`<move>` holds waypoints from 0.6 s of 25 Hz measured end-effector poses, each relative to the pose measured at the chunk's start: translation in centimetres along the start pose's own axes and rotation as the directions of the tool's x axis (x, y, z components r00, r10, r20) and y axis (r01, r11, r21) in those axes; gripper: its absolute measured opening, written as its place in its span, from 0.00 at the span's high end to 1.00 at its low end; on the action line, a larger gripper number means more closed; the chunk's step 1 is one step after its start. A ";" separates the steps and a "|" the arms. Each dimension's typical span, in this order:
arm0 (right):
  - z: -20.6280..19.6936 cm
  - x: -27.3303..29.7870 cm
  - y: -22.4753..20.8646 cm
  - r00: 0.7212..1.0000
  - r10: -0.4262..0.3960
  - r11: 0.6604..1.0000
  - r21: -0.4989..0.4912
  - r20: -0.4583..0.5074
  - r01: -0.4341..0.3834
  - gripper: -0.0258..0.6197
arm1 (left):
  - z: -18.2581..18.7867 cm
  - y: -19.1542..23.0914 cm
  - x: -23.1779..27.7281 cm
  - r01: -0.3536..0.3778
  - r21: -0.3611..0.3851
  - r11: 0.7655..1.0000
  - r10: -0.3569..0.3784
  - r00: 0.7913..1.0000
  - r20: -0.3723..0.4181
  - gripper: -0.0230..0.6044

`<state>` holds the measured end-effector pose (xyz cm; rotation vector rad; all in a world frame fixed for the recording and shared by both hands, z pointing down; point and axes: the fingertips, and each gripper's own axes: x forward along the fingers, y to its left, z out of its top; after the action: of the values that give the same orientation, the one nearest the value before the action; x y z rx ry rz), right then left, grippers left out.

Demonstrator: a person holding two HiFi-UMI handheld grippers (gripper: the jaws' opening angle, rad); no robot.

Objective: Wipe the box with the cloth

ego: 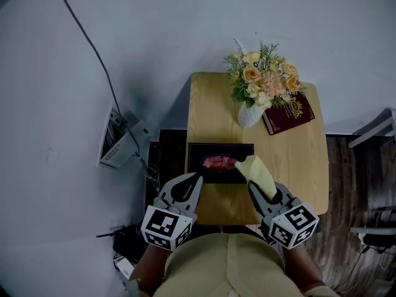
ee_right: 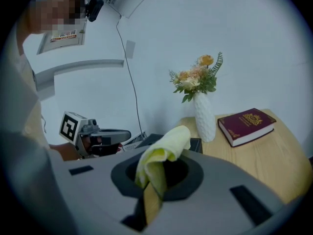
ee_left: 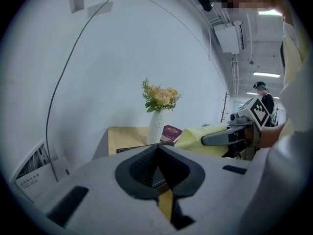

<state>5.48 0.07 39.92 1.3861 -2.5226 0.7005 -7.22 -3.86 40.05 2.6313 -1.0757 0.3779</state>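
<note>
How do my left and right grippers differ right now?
The left gripper is shut with no cloth in it, while the right gripper is shut on the yellow cloth. The left gripper's tips sit at the near-left corner of the box; the right gripper's cloth reaches its near-right corner. Both point toward the box from the near edge of the table.

No word can be read here. The dark red book [ego: 289, 113] on the table [ego: 297, 166] carries a gold crest and gold lettering, too small to make out. Printed sheets [ego: 114, 142] left of the table and a notice [ee_right: 62, 37] are blurred. The left gripper [ego: 198, 177] and right gripper [ego: 253, 186] bear only black-and-white square markers [ego: 164, 225].
</note>
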 end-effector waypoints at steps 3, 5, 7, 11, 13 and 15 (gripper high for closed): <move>-0.5 0.3 0.8 0.999 0.032 0.999 -0.013 -0.025 -0.033 0.91 | -0.4 0.2 0.1 -0.025 -0.004 1.000 0.025 0.999 -0.031 0.93; -0.8 0.4 1.4 0.998 0.057 0.998 -0.018 -0.040 -0.058 0.91 | -0.4 0.3 0.1 -0.026 -0.005 1.000 0.025 0.999 -0.034 0.93; -1.3 0.6 2.0 0.995 0.082 0.996 -0.020 -0.057 -0.084 0.91 | -0.4 0.3 0.1 -0.026 -0.004 1.000 0.025 0.999 -0.032 0.93; -2.1 1.0 2.8 0.990 0.115 0.993 -0.018 -0.077 -0.117 0.91 | -0.7 0.3 0.0 -0.036 0.011 0.999 0.036 0.998 -0.042 0.93; -2.3 1.1 2.9 0.990 0.119 0.993 -0.016 -0.080 -0.121 0.91 | -0.9 0.2 0.0 -0.040 0.007 0.999 0.040 0.998 -0.048 0.93; -2.5 1.2 3.0 0.989 0.121 0.992 -0.020 -0.085 -0.123 0.91 | -1.1 0.2 0.0 -0.041 -0.005 0.999 0.040 0.998 -0.053 0.93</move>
<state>2.16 1.73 41.64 1.1765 -2.5580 0.7291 -7.53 -3.60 41.10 2.5826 -1.1130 0.4490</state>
